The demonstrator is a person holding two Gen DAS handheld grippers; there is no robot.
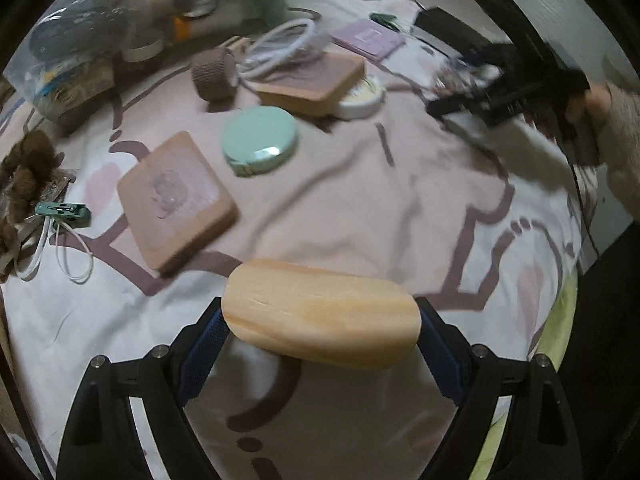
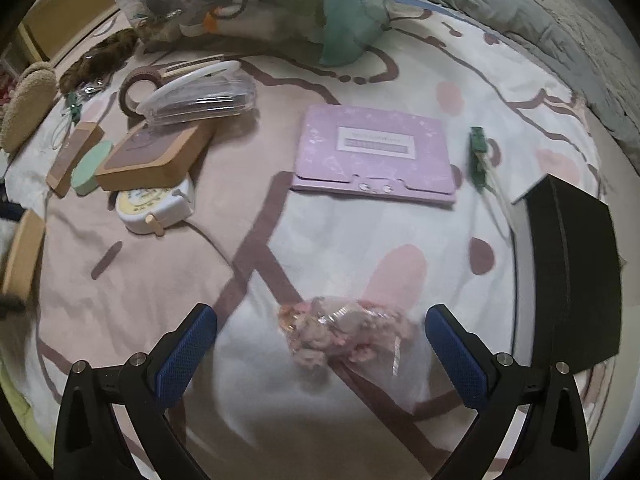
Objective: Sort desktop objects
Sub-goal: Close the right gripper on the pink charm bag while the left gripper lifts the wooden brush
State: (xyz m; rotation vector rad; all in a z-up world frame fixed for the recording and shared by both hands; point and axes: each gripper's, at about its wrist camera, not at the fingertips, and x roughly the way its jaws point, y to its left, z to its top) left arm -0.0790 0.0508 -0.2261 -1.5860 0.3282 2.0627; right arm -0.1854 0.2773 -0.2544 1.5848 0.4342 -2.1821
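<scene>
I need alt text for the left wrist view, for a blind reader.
The left gripper holds a wooden block above a patterned bedsheet. Beyond lie two more wooden blocks, a green round case and white cables.

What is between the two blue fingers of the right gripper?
In the right wrist view, a small clear bag of pink bits lies on the bedsheet between the open right gripper's fingers. Neither finger touches it.

We cannot read the print on the purple card (image 2: 376, 152), too small and soft. Our right gripper (image 1: 516, 92) is a dark smear in the left view. The clear bag (image 1: 76, 40) hides its jumbled contents. The wooden block (image 1: 320, 314) covers both fingertips.
</scene>
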